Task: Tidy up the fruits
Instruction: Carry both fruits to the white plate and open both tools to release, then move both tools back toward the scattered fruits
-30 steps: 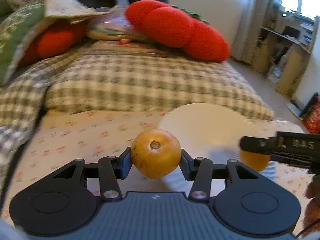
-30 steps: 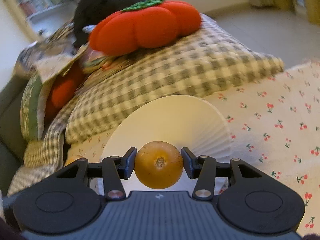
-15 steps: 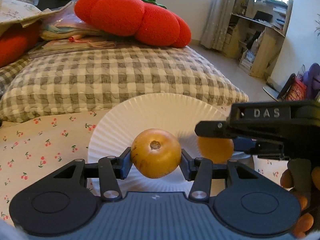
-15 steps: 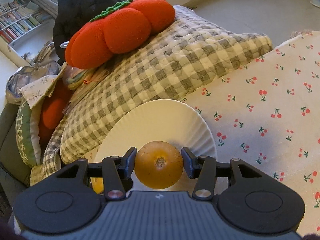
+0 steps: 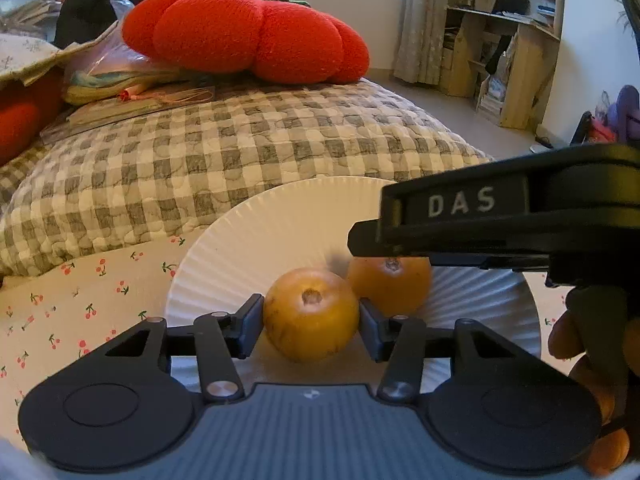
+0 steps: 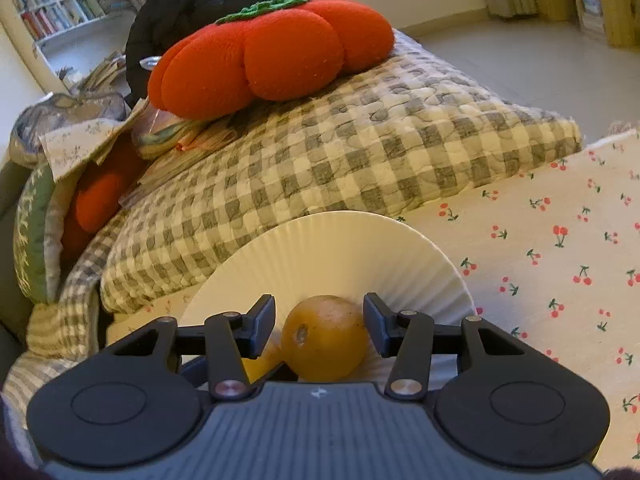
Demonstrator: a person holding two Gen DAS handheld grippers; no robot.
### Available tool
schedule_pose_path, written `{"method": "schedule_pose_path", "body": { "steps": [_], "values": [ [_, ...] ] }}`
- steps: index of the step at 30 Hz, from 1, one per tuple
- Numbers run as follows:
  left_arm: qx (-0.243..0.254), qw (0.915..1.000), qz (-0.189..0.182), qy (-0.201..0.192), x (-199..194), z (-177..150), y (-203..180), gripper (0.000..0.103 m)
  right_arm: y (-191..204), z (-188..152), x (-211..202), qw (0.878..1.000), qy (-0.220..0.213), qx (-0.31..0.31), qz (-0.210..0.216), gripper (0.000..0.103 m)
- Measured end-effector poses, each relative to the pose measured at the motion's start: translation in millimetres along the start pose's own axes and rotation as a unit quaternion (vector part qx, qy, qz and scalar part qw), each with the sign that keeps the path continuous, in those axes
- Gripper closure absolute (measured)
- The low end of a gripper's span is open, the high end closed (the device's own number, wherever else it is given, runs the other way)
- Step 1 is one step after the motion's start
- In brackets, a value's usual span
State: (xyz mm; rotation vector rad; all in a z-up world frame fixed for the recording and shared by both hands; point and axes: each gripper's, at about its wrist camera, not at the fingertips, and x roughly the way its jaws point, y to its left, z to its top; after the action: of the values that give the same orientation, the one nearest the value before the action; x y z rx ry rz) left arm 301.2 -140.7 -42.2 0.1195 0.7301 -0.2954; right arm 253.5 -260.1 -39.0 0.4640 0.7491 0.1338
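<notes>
**Mia:** Look, the left tool (image 5: 311, 322) has an orange fruit (image 5: 311, 314) between its fingers. Is it holding it?

**Ben:** The pads sit right by the fruit's sides and the jaws are opening. I think the left pad just touches it, but I can't be sure. The fruit is low over the white paper plate (image 5: 280, 236) on the bed.

**Mia:** A second ago the plate was off to the right and blurry. Now it is right under the fruit.

**Ben:** Yes, the left tool came over the plate and down.

**Mia:** And the right tool (image 6: 319, 330)?

**Ben:** It has let go. Its fingers stand apart from the second fruit (image 6: 325, 338). There is a wide gap on the left side. A moment ago that fruit was pinched tight, with its stem end facing us. Now it has turned, and it rests on the plate (image 6: 332, 248).

**Mia:** The two fruits are just beside each other.

**Ben:** In the left view the second fruit (image 5: 390, 286) sits behind the first one, under the right tool's black body (image 5: 500, 220).

**Mia:** The big red tomato cushion (image 5: 244, 36) is on the checked quilt (image 5: 240, 148) behind the plate.
</notes>
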Motion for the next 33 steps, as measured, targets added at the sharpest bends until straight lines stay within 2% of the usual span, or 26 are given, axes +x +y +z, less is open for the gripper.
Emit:
{"method": "schedule_pose_path", "body": {
  "steps": [1, 4, 6, 11, 14, 17, 20, 23, 28, 33],
  "values": [
    [-0.001, 1.0, 0.0, 0.001, 0, 1, 1, 0.06, -1, 1, -2, 1.0, -0.001, 0.004, 0.001, 0.057],
    [-0.009, 0.9999, -0.006, -0.005, -6, 3, 6, 0.047, -9, 5, -13, 0.999, -0.015, 0.032, 0.011, 0.055],
    [-0.022, 0.9996, -0.008, -0.018, -14, 6, 11, 0.035, -11, 8, -22, 0.999, -0.025, 0.04, 0.016, 0.047],
    [-0.066, 0.9969, -0.021, -0.038, -41, 16, 29, 0.03, -9, 11, -43, 0.998, -0.038, 0.047, 0.017, 0.03],
    [-0.077, 0.9961, -0.01, -0.041, -58, 18, 37, 0.027, -6, 9, -53, 0.998, -0.04, 0.051, 0.018, 0.022],
    [-0.095, 0.9944, 0.013, -0.044, -75, 15, 46, 0.018, 0, 5, -64, 0.997, -0.046, 0.051, 0.027, 0.013],
    [-0.109, 0.9931, 0.026, -0.036, -87, 11, 54, 0.018, 6, -4, -77, 0.997, -0.046, 0.051, 0.036, 0.008],
    [-0.12, 0.9915, 0.038, -0.031, -100, 6, 61, 0.018, 15, -10, -90, 0.998, -0.041, 0.043, 0.038, 0.008],
    [-0.148, 0.9878, 0.046, -0.015, -123, -7, 76, 0.017, 36, -16, -117, 0.998, -0.046, -0.008, 0.035, 0.005],
    [-0.151, 0.9868, 0.059, -0.006, -148, -23, 84, 0.017, 61, -33, -139, 0.996, -0.045, -0.06, 0.037, 0.004]
  ]
}}
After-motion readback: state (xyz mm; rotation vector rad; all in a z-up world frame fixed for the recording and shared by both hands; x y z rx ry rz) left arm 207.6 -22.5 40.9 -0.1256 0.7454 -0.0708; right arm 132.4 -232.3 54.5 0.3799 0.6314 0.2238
